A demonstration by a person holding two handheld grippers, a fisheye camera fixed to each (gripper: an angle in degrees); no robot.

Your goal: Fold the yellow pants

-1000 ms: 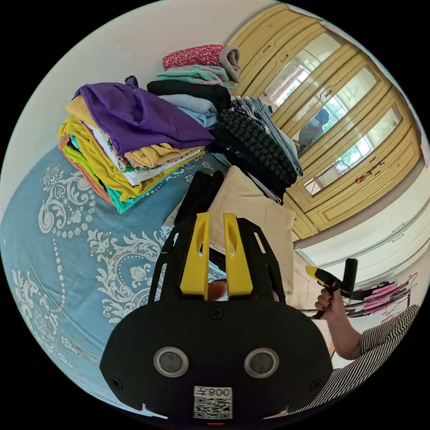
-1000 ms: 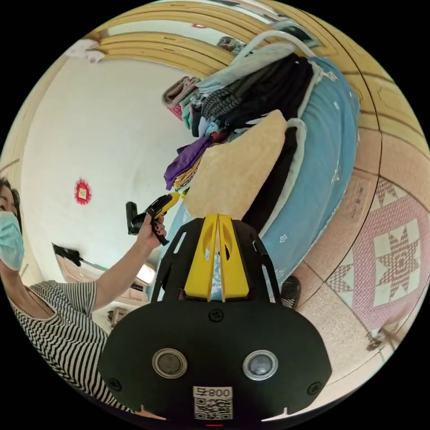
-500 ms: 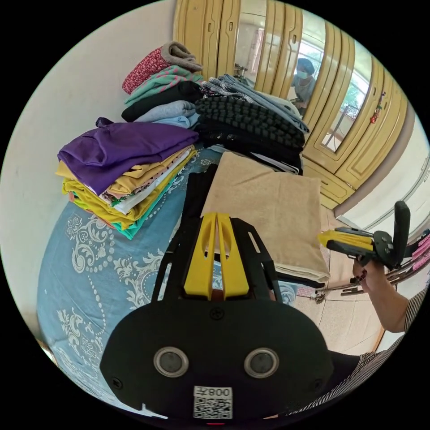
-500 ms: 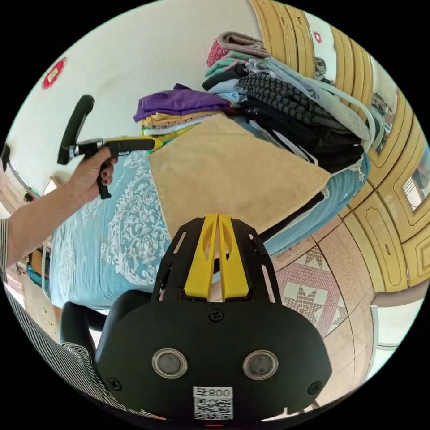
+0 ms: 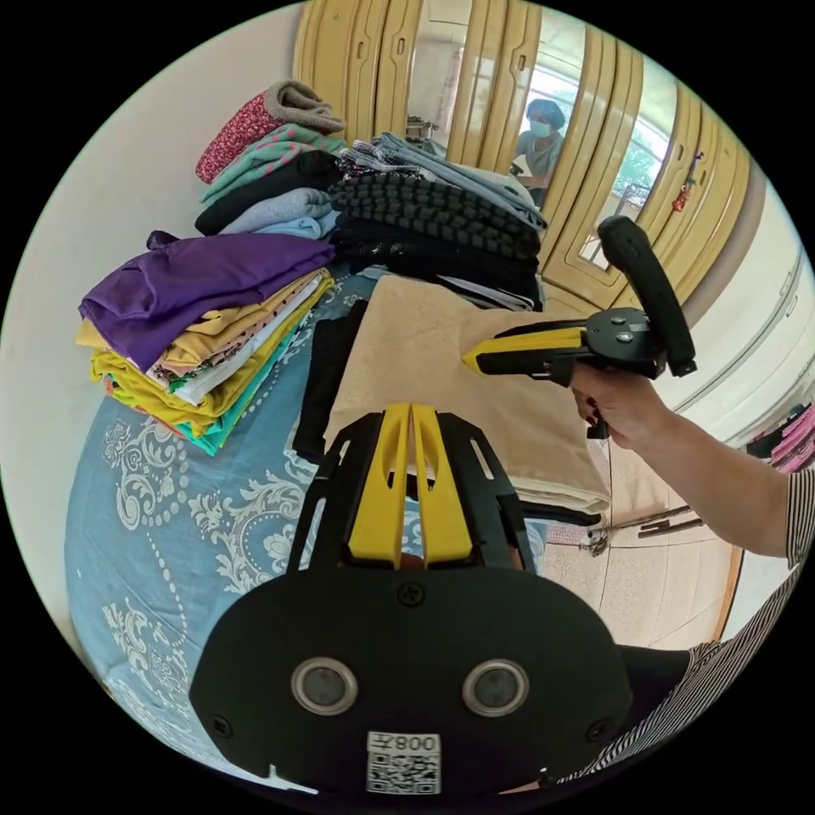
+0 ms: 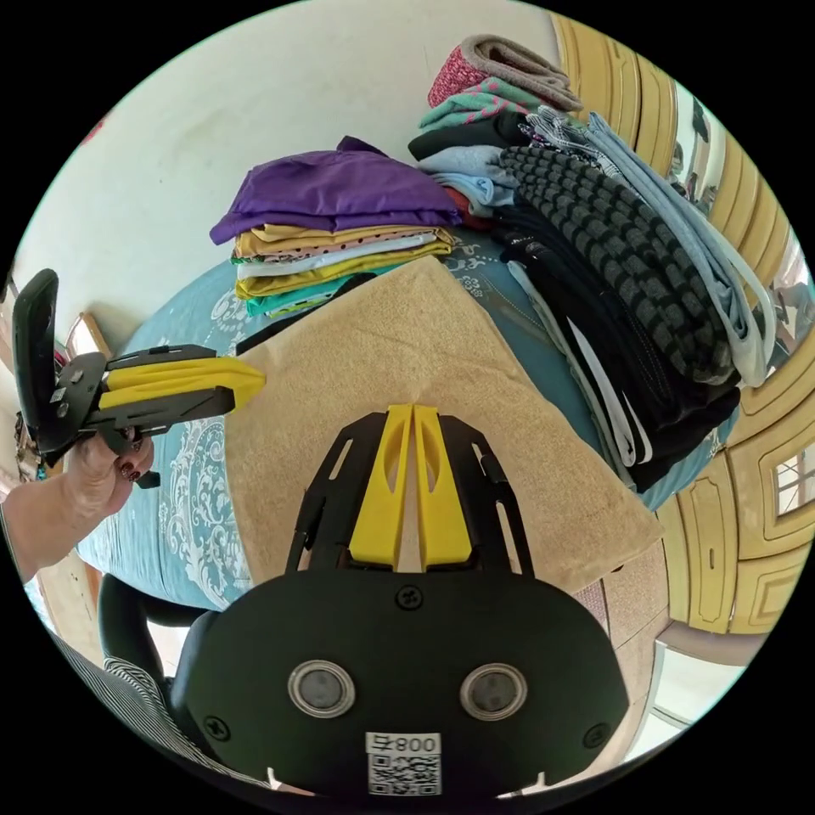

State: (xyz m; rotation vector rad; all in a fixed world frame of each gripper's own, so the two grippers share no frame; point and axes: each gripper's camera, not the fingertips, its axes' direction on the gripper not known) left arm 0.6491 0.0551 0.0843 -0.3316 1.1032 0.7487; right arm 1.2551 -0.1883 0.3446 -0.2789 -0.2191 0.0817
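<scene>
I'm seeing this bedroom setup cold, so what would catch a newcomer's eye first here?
Probably the folded tan pants, lying flat at the edge of the blue patterned bedspread, with both yellow-jawed tools hovering over them: the right gripper and the left gripper, each shut. Behind stand stacks of folded clothes, one topped by a purple garment, and a dark heap nearer the yellow wardrobe.

Blue bedspread point(image 5: 170, 526) under clothing stacks point(image 5: 204, 340)

The left gripper point(image 5: 411, 416), jaws together, hangs over folded tan pants point(image 5: 441, 356) on the blue bed point(image 5: 170, 509). The right gripper point(image 5: 475, 361), closed too, hovers above them beside clothes stacks point(image 5: 212, 314).
</scene>
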